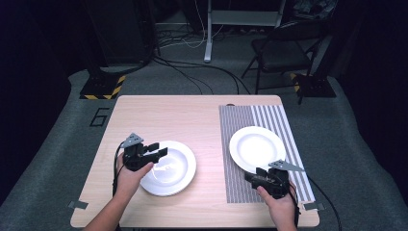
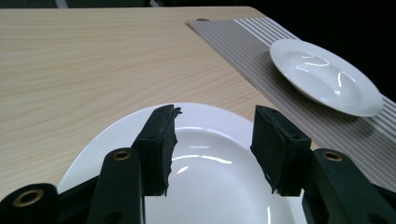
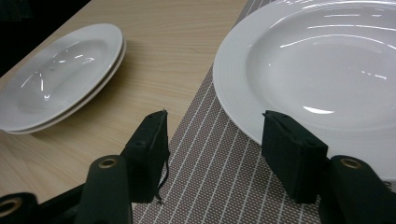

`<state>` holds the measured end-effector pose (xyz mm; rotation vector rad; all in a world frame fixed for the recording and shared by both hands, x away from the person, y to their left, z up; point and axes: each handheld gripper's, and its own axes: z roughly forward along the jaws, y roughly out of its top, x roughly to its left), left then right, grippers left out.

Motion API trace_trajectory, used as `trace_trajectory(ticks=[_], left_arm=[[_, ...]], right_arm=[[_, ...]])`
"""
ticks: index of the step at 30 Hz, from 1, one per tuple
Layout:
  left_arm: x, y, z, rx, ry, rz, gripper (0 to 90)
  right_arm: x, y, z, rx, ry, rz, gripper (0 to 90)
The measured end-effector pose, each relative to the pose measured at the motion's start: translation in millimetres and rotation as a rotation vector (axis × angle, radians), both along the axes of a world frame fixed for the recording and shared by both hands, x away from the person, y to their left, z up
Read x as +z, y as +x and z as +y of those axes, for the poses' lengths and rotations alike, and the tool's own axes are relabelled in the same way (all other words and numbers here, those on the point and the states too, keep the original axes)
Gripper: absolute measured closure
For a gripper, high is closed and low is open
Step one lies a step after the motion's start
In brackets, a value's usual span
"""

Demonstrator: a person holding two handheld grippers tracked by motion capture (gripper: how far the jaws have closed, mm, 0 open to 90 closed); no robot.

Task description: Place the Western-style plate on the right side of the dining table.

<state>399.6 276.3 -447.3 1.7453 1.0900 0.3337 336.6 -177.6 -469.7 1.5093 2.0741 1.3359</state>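
Dark floor and cables surround a pale wooden table (image 1: 192, 115), whose right part carries a striped mat (image 1: 284, 125) as a place setting. One white plate (image 1: 256, 148) already rests there; two stacked plates (image 3: 56, 74) wait on bare wood. Left gripper (image 1: 156, 153) hovers over the stack, jaws apart, empty. Right gripper (image 1: 255, 177) sits just beside the mat plate's rim, jaws apart, holding nothing.

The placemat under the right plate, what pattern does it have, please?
Grey with thin white stripes, clearest in the right gripper view.
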Motion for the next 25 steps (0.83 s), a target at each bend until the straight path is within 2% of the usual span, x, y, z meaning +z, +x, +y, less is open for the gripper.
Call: trace_trajectory(ticks=[4, 7, 9, 11, 16, 18, 21, 23, 25], left_arm=[[-6.9, -5.6, 15.7, 0.04, -0.009, 0.004, 48.3], [-11.2, -9.7, 27.0, 0.065, 0.007, -0.01, 46.9], [-15.6, -12.1, 33.5, 0.076, -0.023, -0.003, 46.4], [-19.8, -13.6, 40.0, 0.095, -0.021, 0.005, 46.2], [-25.2, -16.6, 55.0, 0.125, 0.014, 0.006, 43.6], [-27.6, -17.3, 61.1, 0.148, 0.003, 0.006, 43.2], [-29.6, -18.7, 73.1, 0.185, 0.024, -0.002, 41.2], [-29.6, -20.1, 78.7, 0.203, 0.02, -0.01, 39.6], [-29.1, -19.6, 85.3, 0.222, 0.037, -0.022, 37.5]], right_arm=[[-6.9, 3.4, 9.3, 0.024, -0.017, -0.008, 40.5], [-9.8, 5.2, 17.3, 0.048, -0.043, -0.026, 40.6], [-12.7, 6.8, 23.2, 0.067, -0.05, -0.038, 40.6], [-16.2, 8.4, 29.0, 0.09, -0.064, -0.046, 40.7], [-21.9, 9.0, 40.2, 0.147, -0.101, -0.081, 40.1], [-23.0, 8.6, 43.5, 0.161, -0.122, -0.093, 39.8], [-25.9, 10.5, 46.8, 0.175, -0.116, -0.09, 37.6], [-28.3, 12.8, 49.3, 0.18, -0.124, -0.082, 36.3], [-30.1, 13.7, 50.8, 0.187, -0.139, -0.081, 35.9]])
